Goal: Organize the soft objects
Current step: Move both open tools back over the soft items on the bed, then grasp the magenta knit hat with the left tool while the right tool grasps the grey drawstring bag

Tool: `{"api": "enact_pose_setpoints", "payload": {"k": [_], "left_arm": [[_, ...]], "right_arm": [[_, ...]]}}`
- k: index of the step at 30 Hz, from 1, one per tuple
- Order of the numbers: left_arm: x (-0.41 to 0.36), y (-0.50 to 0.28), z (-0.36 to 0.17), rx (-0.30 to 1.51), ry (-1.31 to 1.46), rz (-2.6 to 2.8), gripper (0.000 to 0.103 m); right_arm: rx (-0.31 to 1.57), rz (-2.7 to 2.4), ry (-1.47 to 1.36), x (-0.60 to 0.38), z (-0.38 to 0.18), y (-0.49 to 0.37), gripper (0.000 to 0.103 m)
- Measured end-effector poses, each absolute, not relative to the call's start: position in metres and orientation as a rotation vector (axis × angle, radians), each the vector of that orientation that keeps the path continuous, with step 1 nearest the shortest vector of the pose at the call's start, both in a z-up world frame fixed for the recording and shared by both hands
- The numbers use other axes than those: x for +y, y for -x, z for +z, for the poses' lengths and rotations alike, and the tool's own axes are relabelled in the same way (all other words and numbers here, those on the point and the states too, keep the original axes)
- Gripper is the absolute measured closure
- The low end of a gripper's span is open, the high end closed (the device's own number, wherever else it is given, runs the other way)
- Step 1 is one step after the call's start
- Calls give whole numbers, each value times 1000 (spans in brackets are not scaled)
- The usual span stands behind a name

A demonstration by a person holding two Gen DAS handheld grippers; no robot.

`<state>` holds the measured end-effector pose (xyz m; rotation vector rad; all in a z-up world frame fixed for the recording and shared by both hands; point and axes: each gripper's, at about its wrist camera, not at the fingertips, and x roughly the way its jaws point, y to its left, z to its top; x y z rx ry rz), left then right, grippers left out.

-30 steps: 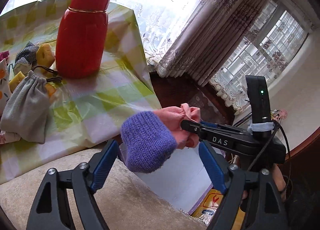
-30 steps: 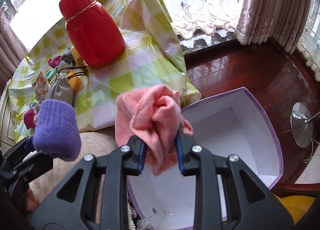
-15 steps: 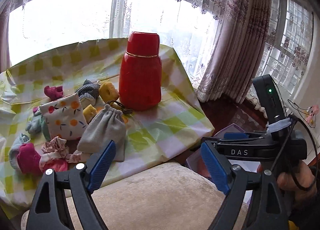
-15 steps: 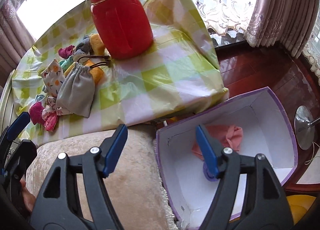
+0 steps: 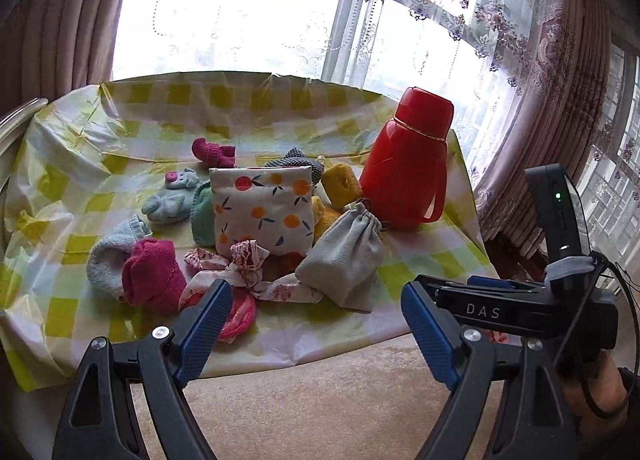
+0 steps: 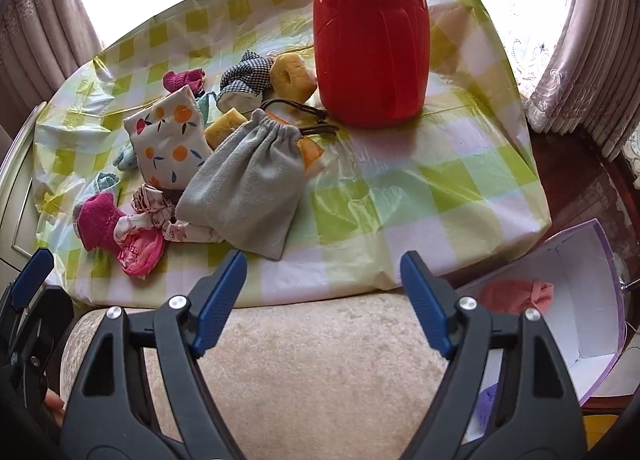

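Evidently empty, the left gripper (image 5: 316,324) gapes; the right gripper (image 6: 322,296), jaws opening, faces the grey drawstring fabric pouch (image 6: 248,175); pink cloth (image 6: 516,296) sits in the purple-edged white box (image 6: 592,324), sorted

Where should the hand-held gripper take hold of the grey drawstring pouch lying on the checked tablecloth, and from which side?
Probably across the grey drawstring pouch at its flat lower body, coming from above at the near edge of the table. It lies flat and topmost there, with its near corner free on the checked tablecloth. Its gathered neck points toward the red flask and sits among yellow sponge pieces, so that end is crowded.
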<state>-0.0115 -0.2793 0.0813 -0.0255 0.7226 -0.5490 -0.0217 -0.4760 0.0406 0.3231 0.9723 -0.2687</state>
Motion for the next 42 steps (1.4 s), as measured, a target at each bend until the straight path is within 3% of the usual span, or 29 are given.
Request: {"api": "enact_pose_setpoints", "payload": {"k": [14, 24, 33, 35, 37, 42], "left_arm": [[-197, -26, 49, 814, 227, -301, 25], [-188, -77, 28, 882, 189, -158, 26], [-205, -111, 3, 950, 126, -144, 26], [-210, -113, -2, 959, 105, -150, 32], [-215, -113, -7, 974, 81, -157, 51], [-217, -108, -9, 964, 77, -164, 69]], "right_arm": [[873, -229, -133, -430, 34, 1, 22], [908, -227, -218, -445, 20, -26, 21], [867, -180, -343, -452, 17, -51, 13], [875, -178, -382, -455, 13, -60, 12], [891, -176, -422, -460, 7, -67, 12], [953, -168, -536, -476, -16, -76, 16]]}}
